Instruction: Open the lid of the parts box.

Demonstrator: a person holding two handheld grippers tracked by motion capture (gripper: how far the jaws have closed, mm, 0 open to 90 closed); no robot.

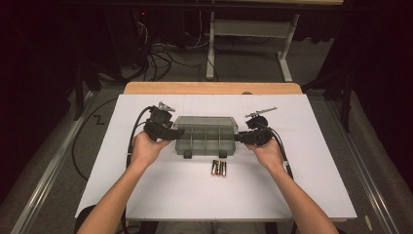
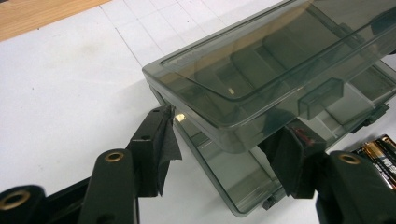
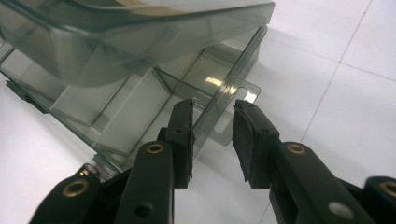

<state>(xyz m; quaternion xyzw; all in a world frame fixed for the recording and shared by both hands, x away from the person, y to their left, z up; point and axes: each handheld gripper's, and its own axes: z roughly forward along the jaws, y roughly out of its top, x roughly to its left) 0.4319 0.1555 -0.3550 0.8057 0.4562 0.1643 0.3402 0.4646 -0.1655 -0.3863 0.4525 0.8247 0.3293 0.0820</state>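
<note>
high view: a smoky clear plastic compartment box mid-table, aa batteries before it; left gripper view: left gripper open around its lifted lid's corner; right gripper view: right gripper open astride the end wall, likely steadying next.

Organizer box: smoky grey, see-through plastic, lid and dividers alike. Batteries: black with copper-gold ends. Desk: white top marked by a faint grid, light wood strip along the far edge. Both grippers' fingers: matt black, brass-coloured rivets.
</note>
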